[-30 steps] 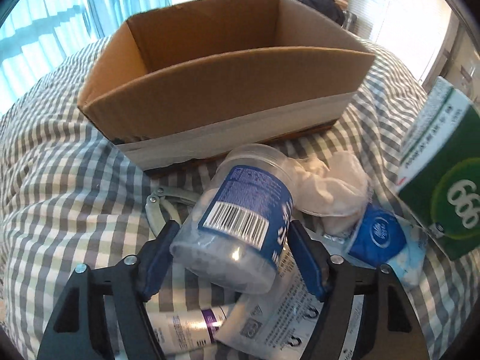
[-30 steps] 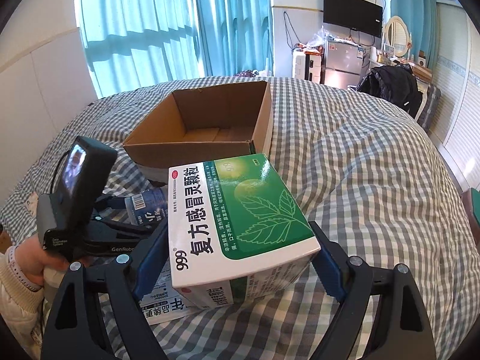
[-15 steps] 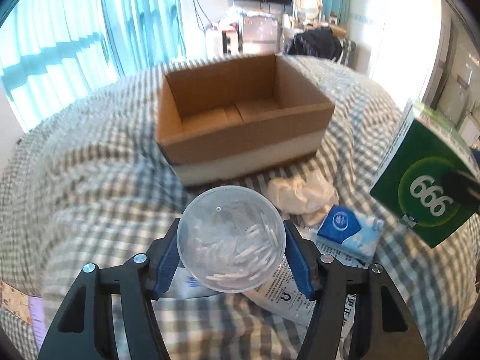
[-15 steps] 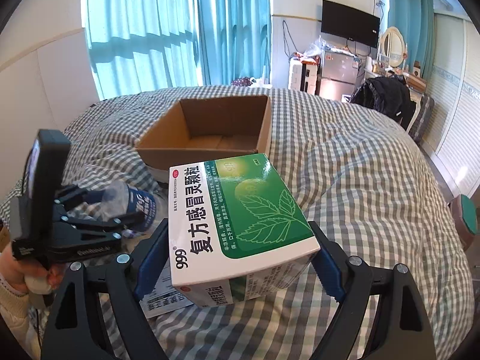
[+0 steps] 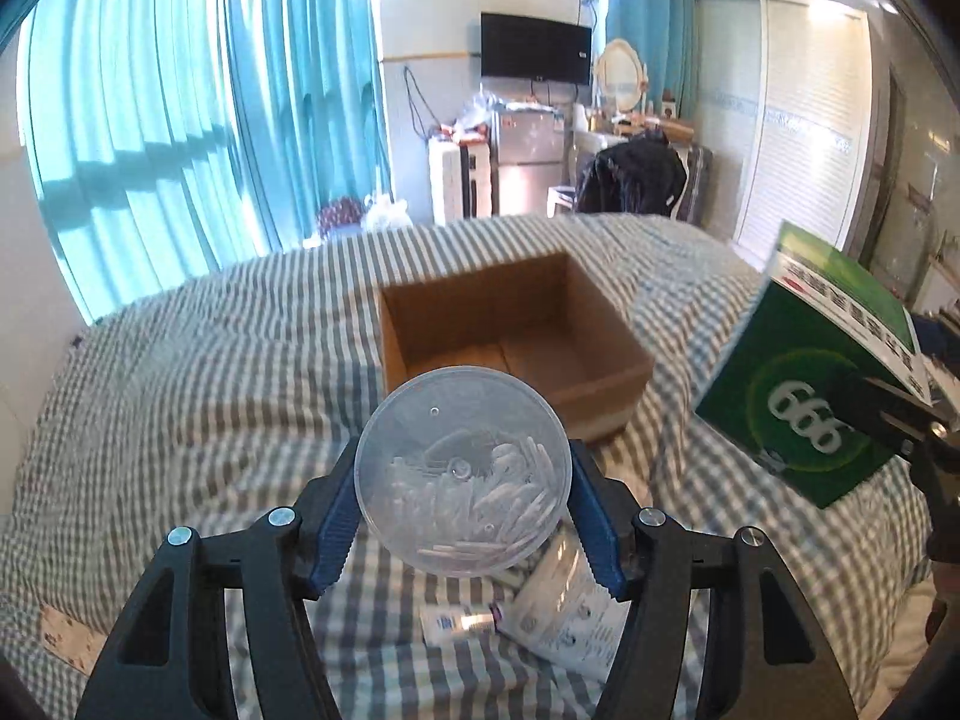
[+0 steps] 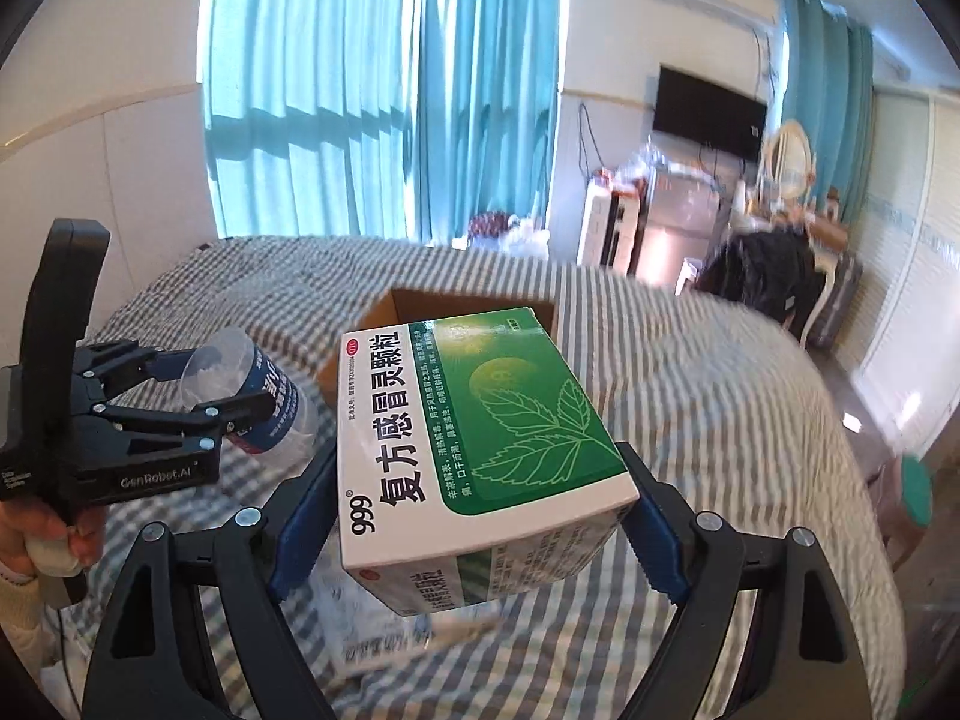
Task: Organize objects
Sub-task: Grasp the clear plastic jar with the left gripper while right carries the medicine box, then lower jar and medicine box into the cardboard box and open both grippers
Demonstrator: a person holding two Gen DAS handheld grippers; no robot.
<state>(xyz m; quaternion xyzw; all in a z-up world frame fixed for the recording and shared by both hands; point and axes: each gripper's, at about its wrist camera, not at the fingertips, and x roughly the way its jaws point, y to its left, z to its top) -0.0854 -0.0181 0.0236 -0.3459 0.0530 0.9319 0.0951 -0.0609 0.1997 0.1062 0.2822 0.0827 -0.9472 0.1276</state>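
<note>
L claw clamps clear swab tub | R claw clamps green "999" med box

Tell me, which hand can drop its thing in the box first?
Probably the left. Its gripper holds the jar lined up just before the box, whose bottom shows bare. The right gripper holds the carton off to the side, though also near.

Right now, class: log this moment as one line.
left hand-held gripper: holds jar | right hand-held gripper: holds green box | carton: empty, on bed
</note>
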